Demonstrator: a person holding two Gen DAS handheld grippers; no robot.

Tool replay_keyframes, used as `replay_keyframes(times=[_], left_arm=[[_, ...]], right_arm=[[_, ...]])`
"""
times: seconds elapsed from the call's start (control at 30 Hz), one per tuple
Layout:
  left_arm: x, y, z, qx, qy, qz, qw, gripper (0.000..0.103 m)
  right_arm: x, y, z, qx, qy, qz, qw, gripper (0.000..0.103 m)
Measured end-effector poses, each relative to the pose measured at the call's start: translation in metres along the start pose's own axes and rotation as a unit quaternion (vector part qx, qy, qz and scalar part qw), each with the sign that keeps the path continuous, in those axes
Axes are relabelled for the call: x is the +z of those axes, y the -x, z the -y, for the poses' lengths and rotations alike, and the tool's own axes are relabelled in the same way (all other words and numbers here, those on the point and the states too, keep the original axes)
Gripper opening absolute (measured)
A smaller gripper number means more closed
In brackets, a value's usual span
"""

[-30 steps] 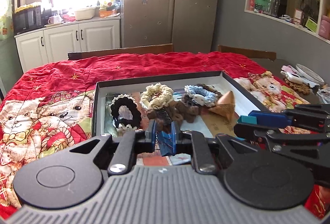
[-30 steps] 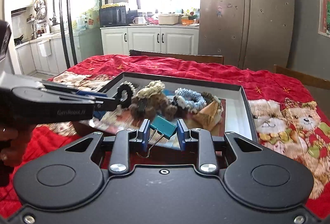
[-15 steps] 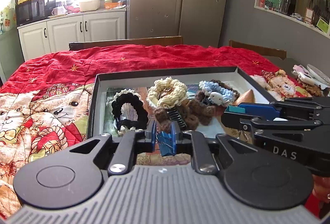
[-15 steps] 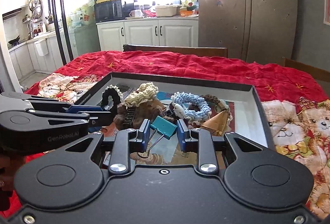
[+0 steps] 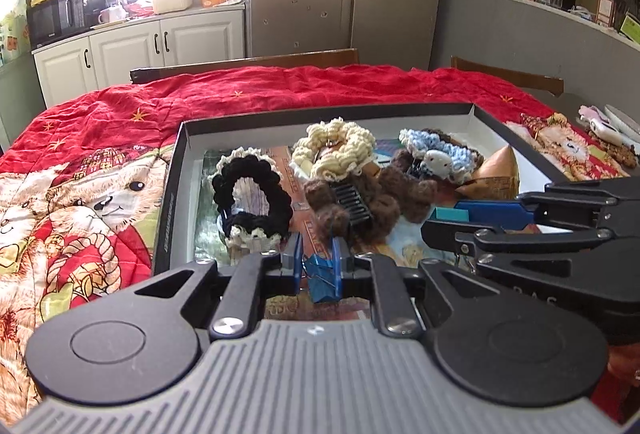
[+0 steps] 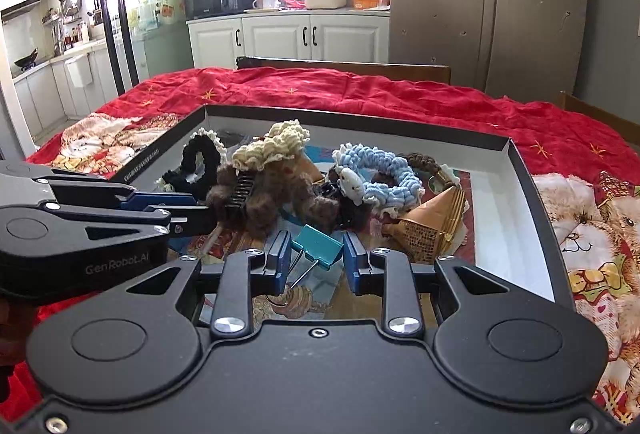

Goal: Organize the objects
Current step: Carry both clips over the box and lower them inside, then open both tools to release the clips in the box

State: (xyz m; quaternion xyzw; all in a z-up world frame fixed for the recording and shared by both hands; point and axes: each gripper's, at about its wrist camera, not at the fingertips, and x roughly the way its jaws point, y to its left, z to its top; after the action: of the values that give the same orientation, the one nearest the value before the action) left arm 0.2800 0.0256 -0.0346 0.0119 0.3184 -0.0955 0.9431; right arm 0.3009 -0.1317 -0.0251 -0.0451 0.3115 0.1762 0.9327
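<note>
Left wrist view
- left gripper (image 5: 317, 268): fingers nearly closed, clamped on a dark blue binder clip (image 5: 321, 280).
- dark blue binder clip: sits between the pads, low in the gap, over the near edge of the box (image 5: 171, 190).
- box: shallow, black-rimmed, white inside, ahead of the fingers on the red-cloth surface (image 5: 260, 90).
- black scrunchie (image 5: 252, 198): just beyond the left finger, inside the box.
- cream scrunchie (image 5: 340, 150): further ahead, centre of box.
- brown furry clip (image 5: 360, 202): just ahead, right of the fingers.
- right gripper (image 5: 442, 220): enters from the right, fingertips over the box.

Right wrist view
- right gripper (image 6: 317, 260): fingers partly closed, pinching a teal binder clip (image 6: 318, 246).
- teal binder clip: tilted between the pads, wire handles hanging toward the camera.
- blue scrunchie (image 6: 380, 174): ahead, slightly right of the fingers.
- gold cone packet (image 6: 432, 222): right of the fingers, in the box.
- left gripper (image 6: 200, 208): reaches in from the left, tips near the brown furry clip (image 6: 280, 202).
</note>
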Motion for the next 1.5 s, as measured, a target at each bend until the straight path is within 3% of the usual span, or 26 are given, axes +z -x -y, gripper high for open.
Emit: replay_keyframes(times=[0.4, 0.57, 0.7, 0.77, 1.03, 1.5], left_arm=[[-0.003, -0.002, 0.003, 0.000, -0.015, -0.003, 0.9999, 0.019], [-0.004, 0.000, 0.004, 0.001, -0.018, -0.001, 0.9998, 0.030], [-0.005, 0.001, 0.005, 0.001, -0.020, 0.000, 0.9998, 0.031], [-0.005, 0.002, 0.006, 0.000, -0.021, 0.001, 0.9998, 0.041], [-0.004, 0.010, 0.009, 0.003, -0.026, 0.014, 0.9995, 0.048], [0.000, 0.051, 0.011, 0.020, -0.024, 0.045, 0.9985, 0.069]], right_arm=[[0.001, -0.007, 0.002, 0.000, 0.004, -0.020, 1.000, 0.027], [0.001, -0.007, 0.003, 0.001, 0.007, -0.021, 1.000, 0.027], [0.001, -0.008, 0.003, 0.003, 0.008, -0.022, 1.000, 0.027], [0.001, -0.008, 0.002, 0.003, 0.009, -0.023, 1.000, 0.027], [0.000, -0.004, 0.001, 0.011, 0.010, -0.016, 1.000, 0.034], [0.007, 0.047, 0.005, 0.022, -0.013, 0.027, 0.999, 0.035]])
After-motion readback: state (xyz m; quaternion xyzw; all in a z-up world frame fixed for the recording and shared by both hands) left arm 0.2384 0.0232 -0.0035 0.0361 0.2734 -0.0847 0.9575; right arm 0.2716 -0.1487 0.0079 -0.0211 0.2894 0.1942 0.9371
